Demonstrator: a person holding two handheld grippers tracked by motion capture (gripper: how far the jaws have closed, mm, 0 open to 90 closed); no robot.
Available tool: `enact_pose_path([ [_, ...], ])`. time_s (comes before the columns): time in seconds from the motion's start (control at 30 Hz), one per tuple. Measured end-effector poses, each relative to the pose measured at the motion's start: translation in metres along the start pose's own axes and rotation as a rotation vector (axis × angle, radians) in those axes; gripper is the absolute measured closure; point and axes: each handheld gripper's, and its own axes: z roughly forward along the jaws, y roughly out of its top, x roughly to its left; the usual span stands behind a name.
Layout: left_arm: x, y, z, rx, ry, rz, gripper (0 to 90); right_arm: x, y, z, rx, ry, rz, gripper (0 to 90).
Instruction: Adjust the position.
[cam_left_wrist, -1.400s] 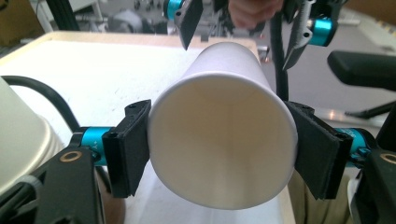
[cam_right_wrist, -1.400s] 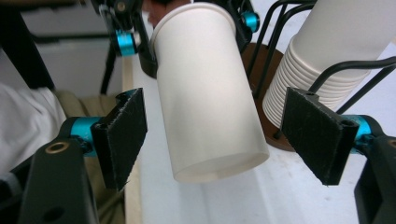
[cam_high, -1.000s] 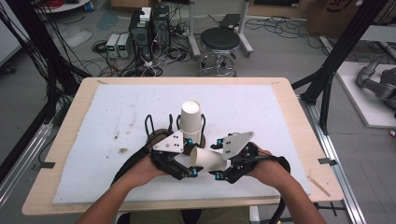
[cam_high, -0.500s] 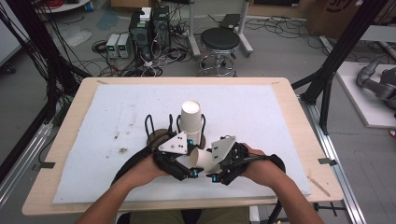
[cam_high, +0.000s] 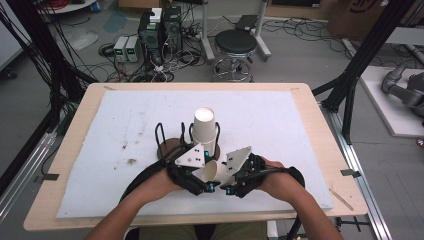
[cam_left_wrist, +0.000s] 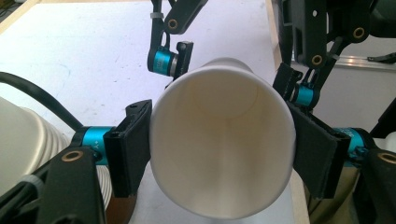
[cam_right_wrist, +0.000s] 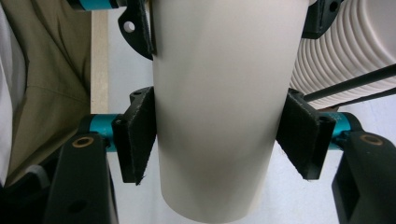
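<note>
A paper cup (cam_high: 214, 171) is held sideways above the desk's (cam_high: 300, 125) near middle, clamped by the left gripper (cam_high: 207, 186); right gripper (cam_high: 227, 189) jaws, just closing, apparently grip its base.

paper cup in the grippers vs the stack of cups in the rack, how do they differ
The held paper cup is a single cup lying on its side; the cup stack is several nested cups standing upright, base up.
The held cup is off the table, clamped by the left gripper and right gripper; the stack stands in the black wire rack, ungripped.
Both are plain white paper.
</note>
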Motion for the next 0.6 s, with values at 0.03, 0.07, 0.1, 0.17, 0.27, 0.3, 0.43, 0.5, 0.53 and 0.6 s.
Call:
enact_pose_path([
  [0.03, 0.000, 0.000, 0.001, -0.003, 0.005, 0.003, 28.0, 0.000, -0.001, 0.000, -0.002, 0.000, 0.004, 34.6],
  [0.07, -0.001, 0.001, 0.001, -0.002, 0.007, 0.000, 27.8, 0.000, -0.001, 0.000, -0.005, 0.002, 0.010, 34.8],
  [0.1, -0.001, 0.001, 0.002, -0.003, 0.011, 0.001, 27.2, 0.000, -0.002, 0.001, -0.006, 0.002, 0.014, 34.9],
  [0.17, -0.002, 0.000, 0.003, -0.015, 0.012, -0.005, 25.8, 0.000, -0.003, 0.001, -0.008, 0.002, 0.024, 34.8],
  [0.27, -0.001, -0.002, 0.005, -0.046, 0.005, -0.031, 23.9, 0.000, -0.006, 0.002, -0.017, 0.007, 0.035, 34.7],
  [0.3, 0.000, -0.003, 0.005, -0.064, 0.000, -0.047, 22.4, 0.000, -0.007, 0.002, -0.023, 0.006, 0.041, 34.7],
  [0.43, 0.003, -0.005, 0.000, -0.150, 0.003, -0.090, 19.1, 0.000, -0.014, 0.002, -0.054, -0.001, 0.071, 34.7],
  [0.5, 0.004, -0.007, -0.006, -0.199, 0.009, -0.117, 19.1, 0.000, -0.018, 0.001, -0.076, -0.004, 0.088, 34.7],
  [0.53, 0.005, -0.008, -0.008, -0.229, 0.014, -0.132, 18.8, 0.001, -0.021, 0.000, -0.084, -0.006, 0.101, 34.7],
  [0.6, 0.007, -0.010, -0.016, -0.288, 0.040, -0.152, 18.3, 0.001, -0.026, -0.002, -0.106, -0.017, 0.116, 34.7],
])
